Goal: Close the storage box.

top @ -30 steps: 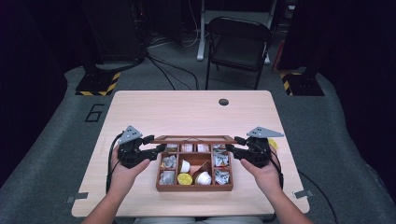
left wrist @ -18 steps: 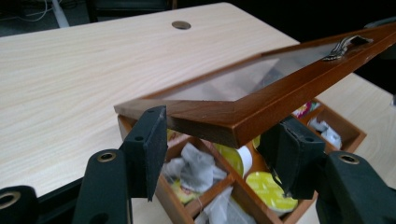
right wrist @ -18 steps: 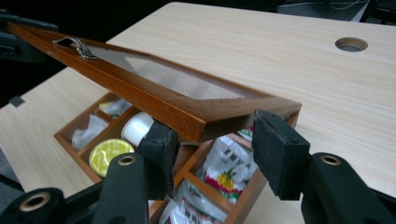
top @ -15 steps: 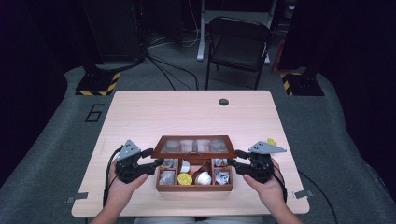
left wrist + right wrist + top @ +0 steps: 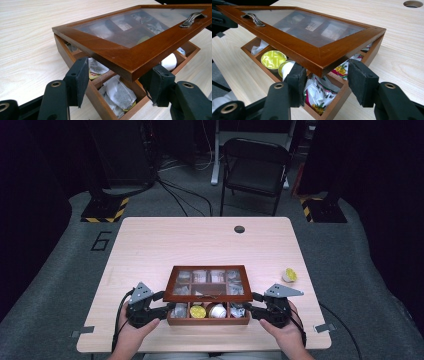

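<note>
Now we see the lid (image 5: 208, 282) sunk low over the box (image 5: 208, 321), nearly closed. Our left gripper (image 5: 170, 309) clamps its near corner. Our right gripper (image 5: 248, 309) straddles the other, grip unclear.

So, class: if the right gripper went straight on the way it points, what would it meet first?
Most likely the lid's wooden corner: it sits between the right gripper's jaws, just above the open box of tea bags. Depth is hard to judge.
</note>
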`<state>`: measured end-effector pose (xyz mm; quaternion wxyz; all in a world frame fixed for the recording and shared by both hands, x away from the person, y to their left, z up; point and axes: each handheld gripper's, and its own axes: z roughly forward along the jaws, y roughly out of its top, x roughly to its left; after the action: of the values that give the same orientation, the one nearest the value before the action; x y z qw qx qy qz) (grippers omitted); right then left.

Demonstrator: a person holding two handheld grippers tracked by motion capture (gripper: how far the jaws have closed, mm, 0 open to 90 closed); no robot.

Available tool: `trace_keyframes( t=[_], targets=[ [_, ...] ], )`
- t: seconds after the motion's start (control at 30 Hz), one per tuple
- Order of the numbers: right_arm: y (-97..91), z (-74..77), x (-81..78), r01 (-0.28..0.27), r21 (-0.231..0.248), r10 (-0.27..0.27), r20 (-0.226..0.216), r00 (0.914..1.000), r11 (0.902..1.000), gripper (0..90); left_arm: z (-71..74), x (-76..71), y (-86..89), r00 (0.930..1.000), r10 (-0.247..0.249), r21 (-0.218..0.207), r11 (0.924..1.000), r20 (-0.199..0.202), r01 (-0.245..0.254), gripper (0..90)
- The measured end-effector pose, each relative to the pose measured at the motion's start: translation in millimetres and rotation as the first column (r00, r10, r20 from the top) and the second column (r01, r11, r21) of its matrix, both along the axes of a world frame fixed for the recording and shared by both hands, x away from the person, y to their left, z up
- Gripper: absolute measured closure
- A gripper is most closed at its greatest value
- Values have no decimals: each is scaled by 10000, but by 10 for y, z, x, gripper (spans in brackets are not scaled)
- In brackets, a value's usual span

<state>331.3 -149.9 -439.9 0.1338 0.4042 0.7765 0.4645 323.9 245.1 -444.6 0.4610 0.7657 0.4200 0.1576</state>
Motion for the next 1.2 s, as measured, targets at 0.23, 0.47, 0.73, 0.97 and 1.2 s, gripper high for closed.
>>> trace_keyframes(
  t=[0.23, 0.47, 0.73, 0.97, 1.2],
  targets=[
    [32, -62, -37, -143, -20, 143, -239, 9996, 9999, 490, -63, -58, -9, 9997, -204, -4, 9998, -110, 204, 402],
    [52, -118, -78, -118, -131, 114, -290, 9995, 9998, 488, -112, -102, -12, 9995, -296, 140, 9995, -122, 298, 402],
    [60, -220, -105, -234, -686, 208, -374, 9991, 9974, 472, -235, -116, -23, 9985, -376, 444, 9982, -400, 394, 389],
    [63, -286, -115, -310, -880, 258, -597, 9979, 9956, 471, -294, -123, -26, 9972, -461, 715, 9962, -586, 502, 386],
    [59, -318, -125, -337, -998, 267, -704, 9972, 9944, 471, -328, -138, -22, 9966, -438, 692, 9964, -699, 487, 384]
  ],
)
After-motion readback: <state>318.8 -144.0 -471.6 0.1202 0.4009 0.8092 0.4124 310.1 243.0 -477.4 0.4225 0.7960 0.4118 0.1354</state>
